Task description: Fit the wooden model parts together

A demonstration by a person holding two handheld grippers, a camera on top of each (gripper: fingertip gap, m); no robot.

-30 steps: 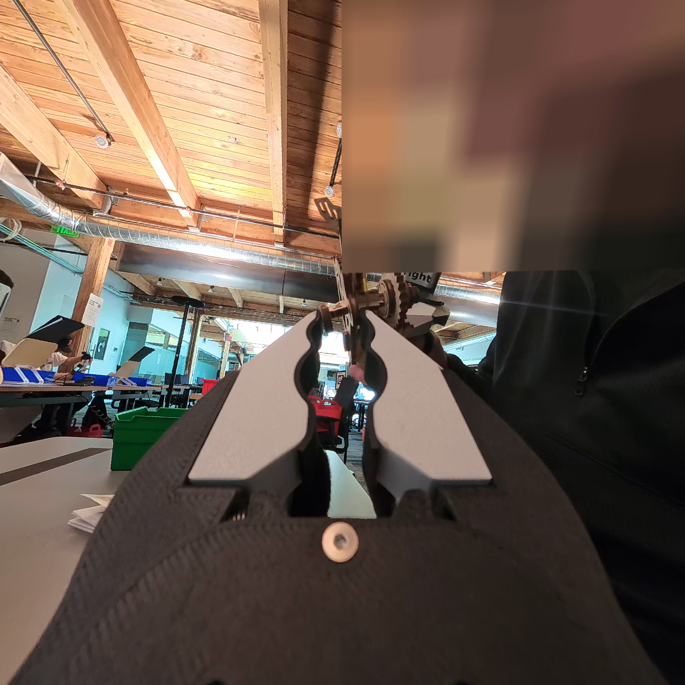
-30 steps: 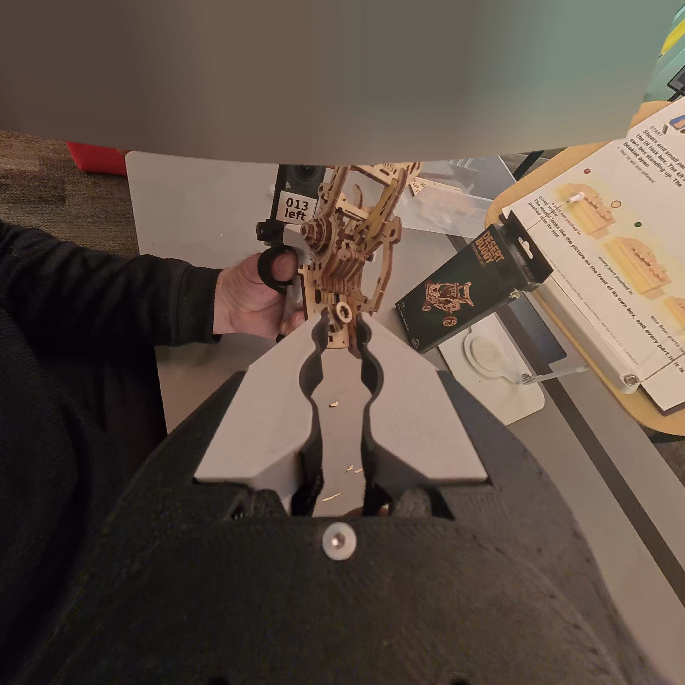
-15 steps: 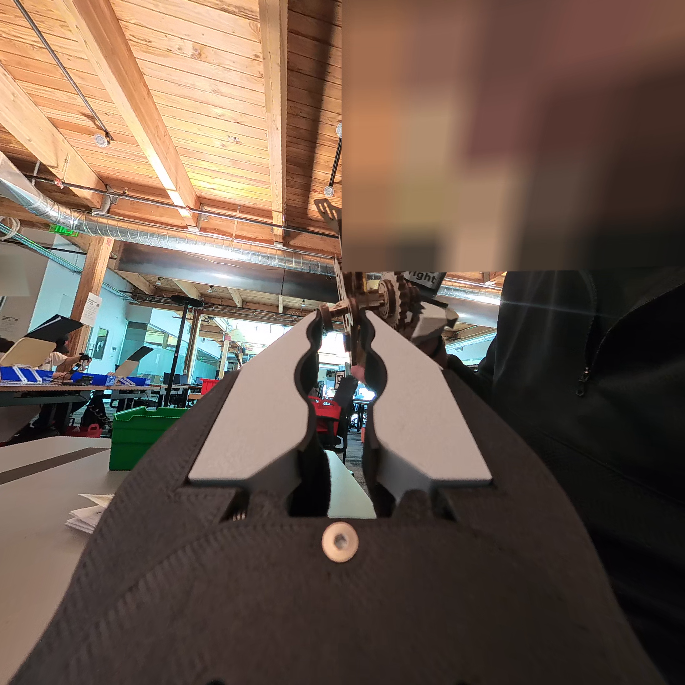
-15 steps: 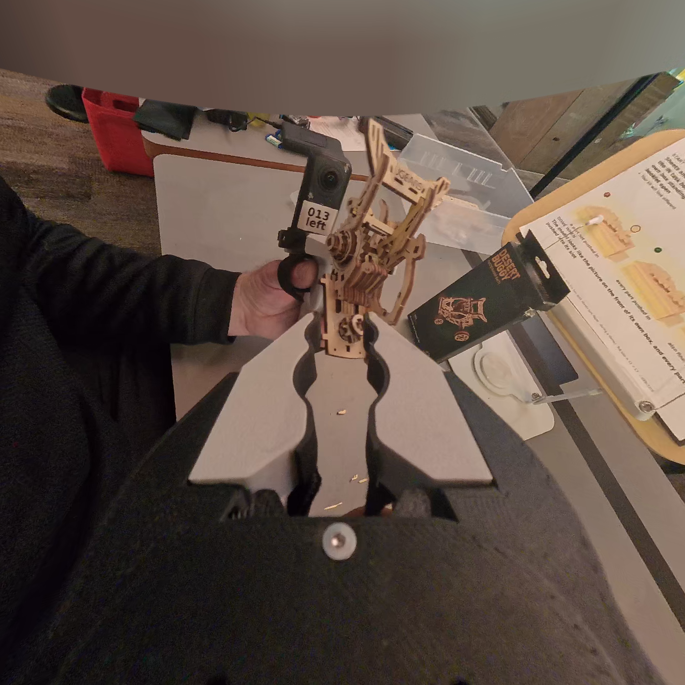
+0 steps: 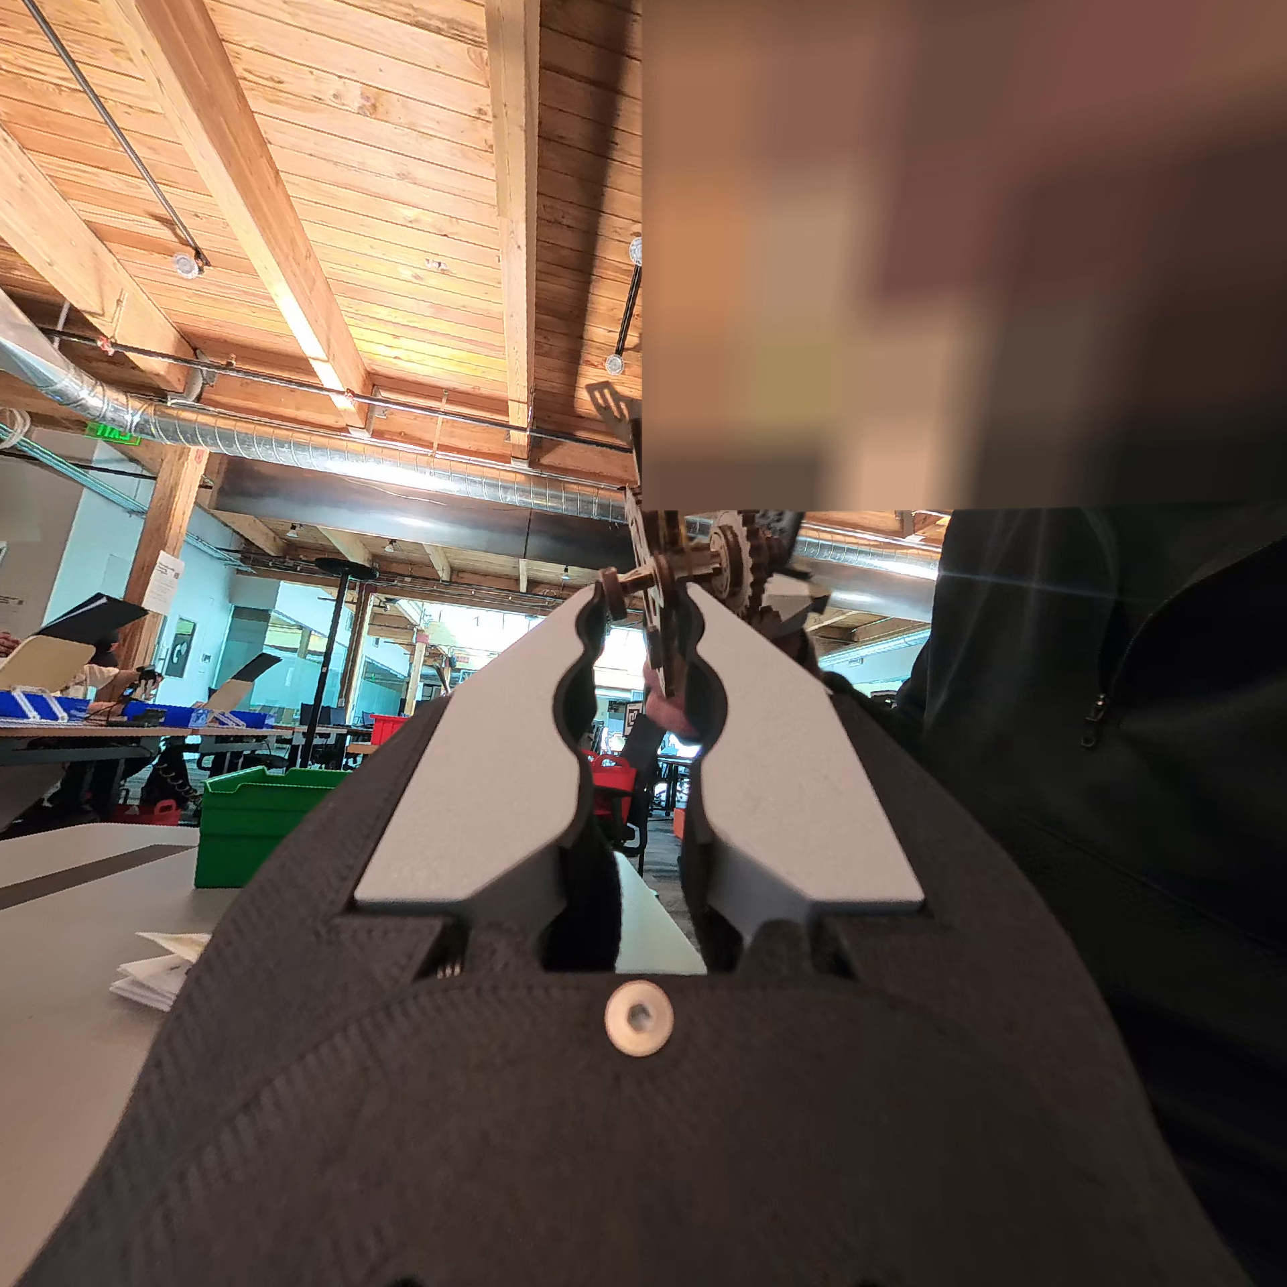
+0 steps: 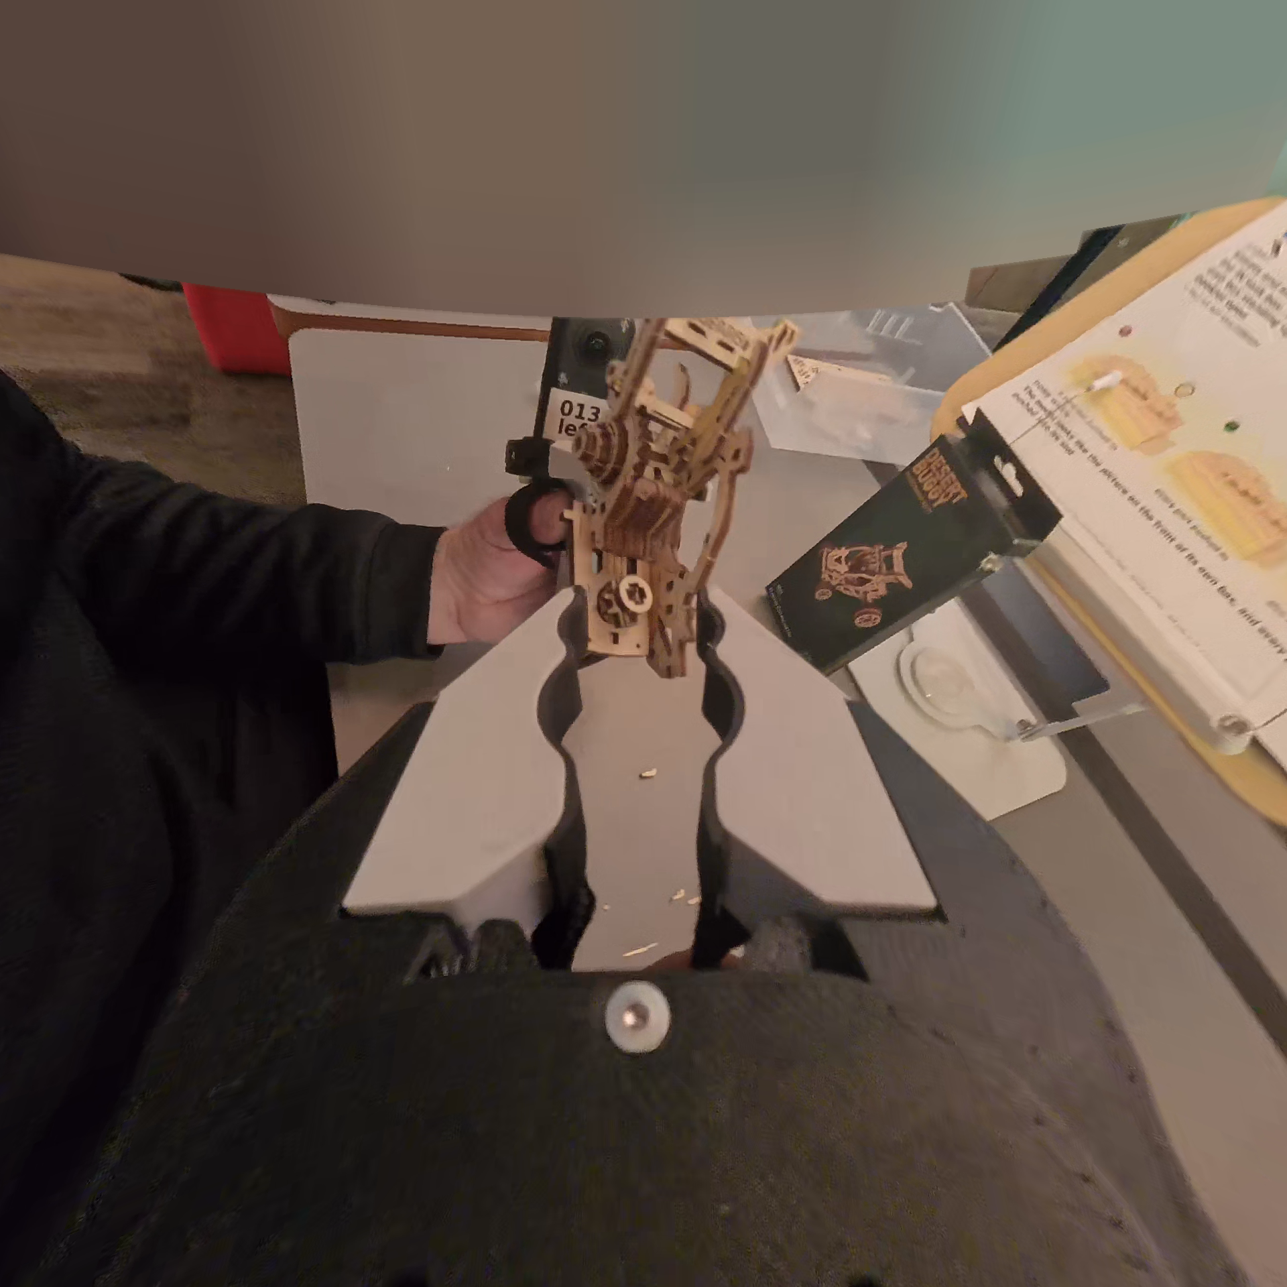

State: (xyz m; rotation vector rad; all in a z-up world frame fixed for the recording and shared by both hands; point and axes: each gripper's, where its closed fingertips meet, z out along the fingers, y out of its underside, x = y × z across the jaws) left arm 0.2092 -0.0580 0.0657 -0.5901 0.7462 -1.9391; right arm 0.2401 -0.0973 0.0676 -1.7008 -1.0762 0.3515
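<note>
The wooden model (image 6: 661, 501), a light laser-cut frame with brown gears, is held upright above the grey table (image 6: 418, 418). My left gripper (image 5: 644, 592) points up at the ceiling and is shut on the model's thin plate and axle (image 5: 654, 613); its gears (image 5: 738, 557) stick out to the right. In the right wrist view the left gripper (image 6: 578, 446) shows behind the model, with a hand (image 6: 487, 564) on it. My right gripper (image 6: 637, 606) has its jaws partly open on either side of the model's lower end, with small gaps.
A black product box (image 6: 905, 550) and an instruction sheet (image 6: 1149, 487) on a round board stand at the right. A clear container (image 6: 856, 397) and a white blister tray (image 6: 961, 703) lie nearby. A green bin (image 5: 264, 822) and folded paper (image 5: 160, 968) are on the left. My hands' fingertips stand some 6 cm from each other.
My right gripper's jaws have widened and it has swung around the model, which now shows its flat side with a gear. The left gripper keeps its hold unchanged.
</note>
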